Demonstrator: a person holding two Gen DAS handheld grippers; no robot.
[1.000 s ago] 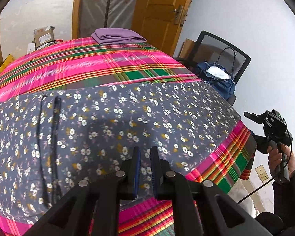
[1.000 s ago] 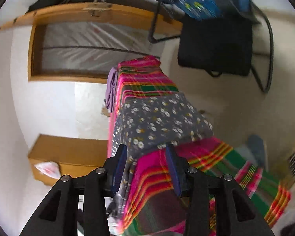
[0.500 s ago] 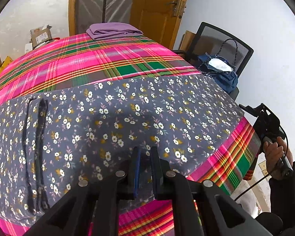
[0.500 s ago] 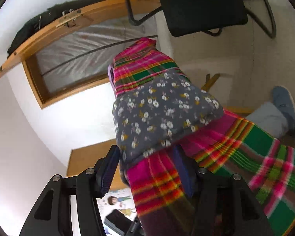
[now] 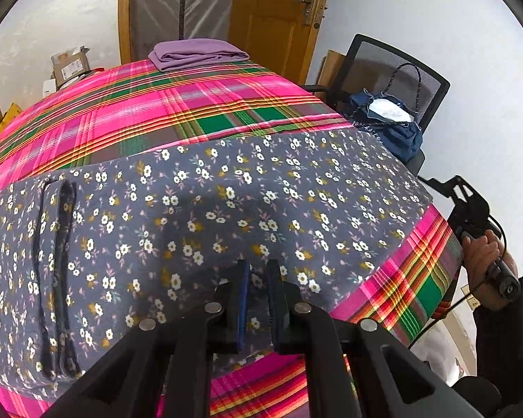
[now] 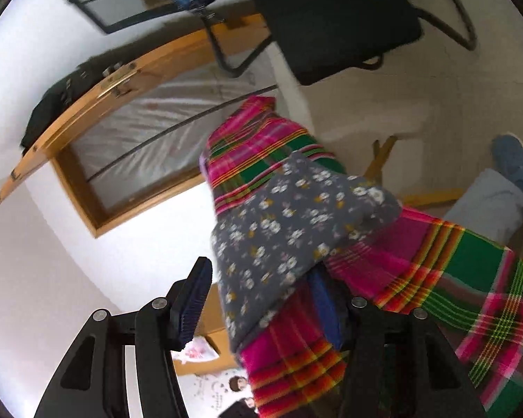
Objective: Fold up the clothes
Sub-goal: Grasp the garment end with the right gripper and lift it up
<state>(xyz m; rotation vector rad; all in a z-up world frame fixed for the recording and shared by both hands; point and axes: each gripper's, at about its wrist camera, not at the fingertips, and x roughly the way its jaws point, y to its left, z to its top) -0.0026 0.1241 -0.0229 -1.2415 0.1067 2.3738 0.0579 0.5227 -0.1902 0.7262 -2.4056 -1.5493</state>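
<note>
Grey floral garment [image 5: 226, 216]: dark grey cloth printed with small white and ochre flowers, spread flat in a broad band across the near half of the plaid-covered table [image 5: 191, 104]; one end hangs over the table's right edge.
Folded strip: a narrow doubled band of the same cloth [image 5: 54, 271] lies along the garment's left part.
Plaid-covered table: pink, green and orange checked cloth, bare beyond the garment's far edge and at the near right corner.
Left gripper [image 5: 258, 299]: black two-finger claw with blue pads, jaws narrow, set over the garment's near hem; floral cloth shows in the slim gap, but whether the pads press it cannot be told.
Right gripper [image 6: 261, 299]: black claw at the table's right corner, jaws at full spread, having just been opening; the garment's hanging corner [image 6: 289, 230] and the plaid drape lie between the fingers, the left pad [image 6: 193, 299] clear of the cloth.
Person's hand [image 5: 484, 261]: grasps the right gripper's handle just off the table's right edge.
Purple folded cloth [image 5: 197, 52]: a flat stack at the table's far edge.
Black mesh chair [image 5: 394, 73]: beyond the table's right side, bearing a dark blue bag [image 5: 387, 125].
Wooden door [image 5: 275, 14]: behind the table's far edge.
</note>
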